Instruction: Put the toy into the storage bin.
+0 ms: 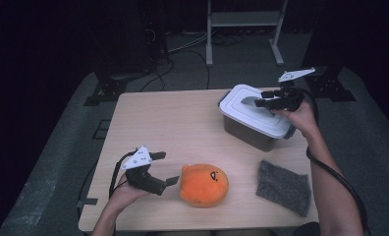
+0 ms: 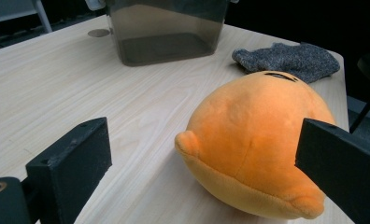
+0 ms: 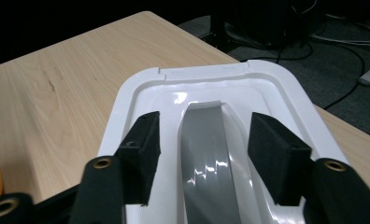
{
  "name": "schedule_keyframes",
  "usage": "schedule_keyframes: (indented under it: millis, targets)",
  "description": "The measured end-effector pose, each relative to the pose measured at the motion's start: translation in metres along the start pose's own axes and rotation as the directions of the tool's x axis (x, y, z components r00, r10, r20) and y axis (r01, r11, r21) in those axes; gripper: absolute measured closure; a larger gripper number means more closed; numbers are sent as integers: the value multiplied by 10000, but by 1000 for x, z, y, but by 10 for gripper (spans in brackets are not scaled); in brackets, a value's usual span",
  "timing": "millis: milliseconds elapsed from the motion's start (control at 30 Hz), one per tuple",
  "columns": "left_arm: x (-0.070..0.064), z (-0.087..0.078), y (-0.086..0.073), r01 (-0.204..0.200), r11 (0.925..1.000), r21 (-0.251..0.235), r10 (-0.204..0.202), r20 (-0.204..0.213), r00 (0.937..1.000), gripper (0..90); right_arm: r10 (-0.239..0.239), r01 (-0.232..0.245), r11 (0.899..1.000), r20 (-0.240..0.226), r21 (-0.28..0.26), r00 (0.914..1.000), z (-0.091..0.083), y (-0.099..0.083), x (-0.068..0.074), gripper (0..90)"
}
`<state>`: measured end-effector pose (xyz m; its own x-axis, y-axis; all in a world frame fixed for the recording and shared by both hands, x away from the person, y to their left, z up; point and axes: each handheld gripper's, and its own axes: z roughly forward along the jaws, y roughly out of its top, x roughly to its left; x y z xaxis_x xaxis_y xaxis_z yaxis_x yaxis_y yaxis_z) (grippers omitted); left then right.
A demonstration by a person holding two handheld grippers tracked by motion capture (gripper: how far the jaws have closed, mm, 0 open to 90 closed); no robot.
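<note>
An orange round plush toy [image 1: 204,185] lies near the table's front edge. My left gripper [image 1: 166,168] stands open just left of it; in the left gripper view the plush [image 2: 253,149] sits between the two black jaws without being squeezed. A grey box with a white lid [image 1: 253,110] stands at the back right. My right gripper [image 1: 259,100] hovers open over that lid, its jaws on either side of the grey handle [image 3: 210,154] of the lid [image 3: 293,93], apart from it.
A grey knitted cloth [image 1: 284,186] lies at the front right of the wooden table [image 1: 168,123]; it appears behind the plush as the cloth [image 2: 288,58]. Cables and a metal stand's legs [image 1: 241,29] are on the floor beyond the table.
</note>
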<state>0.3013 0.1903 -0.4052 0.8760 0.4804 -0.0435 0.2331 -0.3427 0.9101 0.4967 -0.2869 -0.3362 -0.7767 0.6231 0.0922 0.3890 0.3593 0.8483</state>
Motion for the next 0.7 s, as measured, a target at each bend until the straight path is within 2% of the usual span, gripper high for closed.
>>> schedule_keyframes:
  millis: [167, 333, 700]
  targets:
    - [0, 0, 0, -20, 10000, 13, 20, 29, 10000, 30, -130, 130, 9999, 110, -8, 9999, 3, -3, 1, 529]
    - [0, -2, 0, 6, 10000, -24, -6, 42, 10000, 30, -248, 248, 9997, 25, 10, 9997, 7, -5, 1, 624]
    - [0, -4, 0, 16, 10000, -48, -16, 11, 10000, 30, -367, 367, 9993, -57, 25, 9993, 10, -4, 3, 654]
